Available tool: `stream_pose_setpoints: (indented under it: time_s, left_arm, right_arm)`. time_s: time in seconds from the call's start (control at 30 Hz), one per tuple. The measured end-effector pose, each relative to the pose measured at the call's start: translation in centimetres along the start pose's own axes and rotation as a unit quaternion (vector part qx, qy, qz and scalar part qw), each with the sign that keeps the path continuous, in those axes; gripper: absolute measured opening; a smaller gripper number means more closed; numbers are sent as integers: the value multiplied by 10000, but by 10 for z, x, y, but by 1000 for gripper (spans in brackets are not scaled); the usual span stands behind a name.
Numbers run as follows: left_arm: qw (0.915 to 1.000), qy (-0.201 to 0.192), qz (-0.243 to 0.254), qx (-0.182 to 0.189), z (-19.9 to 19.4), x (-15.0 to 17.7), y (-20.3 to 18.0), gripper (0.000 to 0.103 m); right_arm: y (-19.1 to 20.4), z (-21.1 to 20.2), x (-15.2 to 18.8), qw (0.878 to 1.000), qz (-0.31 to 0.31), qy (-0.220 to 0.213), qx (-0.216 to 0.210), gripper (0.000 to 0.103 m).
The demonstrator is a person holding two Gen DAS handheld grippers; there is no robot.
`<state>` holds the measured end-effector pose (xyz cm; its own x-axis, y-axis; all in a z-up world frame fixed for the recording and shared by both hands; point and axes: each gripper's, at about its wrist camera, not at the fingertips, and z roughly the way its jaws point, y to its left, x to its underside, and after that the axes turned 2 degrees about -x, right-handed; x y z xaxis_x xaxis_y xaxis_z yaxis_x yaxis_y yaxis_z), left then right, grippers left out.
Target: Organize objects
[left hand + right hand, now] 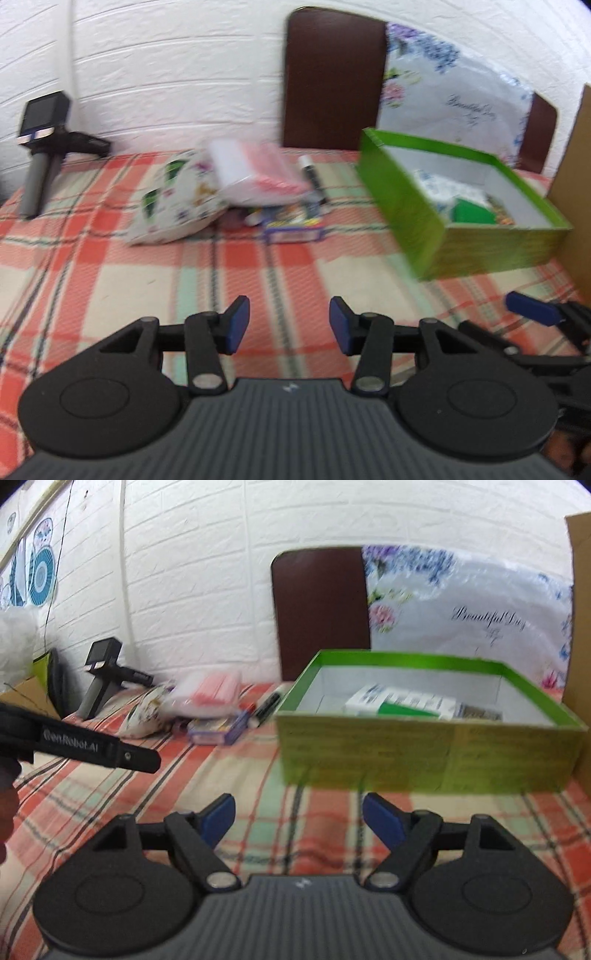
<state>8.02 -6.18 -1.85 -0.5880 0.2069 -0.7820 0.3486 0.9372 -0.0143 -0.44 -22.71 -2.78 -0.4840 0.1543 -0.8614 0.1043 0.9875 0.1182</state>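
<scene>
Both the left gripper [289, 325] and the right gripper [299, 821] stood open and empty, aimed at the clutter pile [258, 192] left of the green box [424, 753], presumably its destination.

Home: plaid tablecloth [110, 280], dining chair [332, 81]

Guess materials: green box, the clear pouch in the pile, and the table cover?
Green box: looks like cardboard, matte green outside, white inside; thin, straight folded walls. Clear pouch: probably soft plastic film, glossy and see-through, pink contents showing; blur leaves it uncertain. Table cover: woven-looking plaid cloth, matte, red, cream and pale green checks.
</scene>
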Motion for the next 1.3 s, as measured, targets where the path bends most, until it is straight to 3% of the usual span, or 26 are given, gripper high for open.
stream_pose_setpoints:
  time_s: [0.27,0.33,0.53,1.3]
  left_arm:
    - [9982,-69,-59,-589,10,27,43,50]
    - [9972,-333,10,-665,8,37,49,54]
    - [9960,-560,129,-678,12,43,45,67]
    - [9972,-482,160,-558,17,40,44,78]
  right_arm:
    - [22,14,8,9990,-198,370,-139,79]
    - [24,20,11,9982,-292,510,-109,79]
    - [28,23,12,9976,-440,528,-115,87]
    - [22,22,12,9981,-212,460,-355,91]
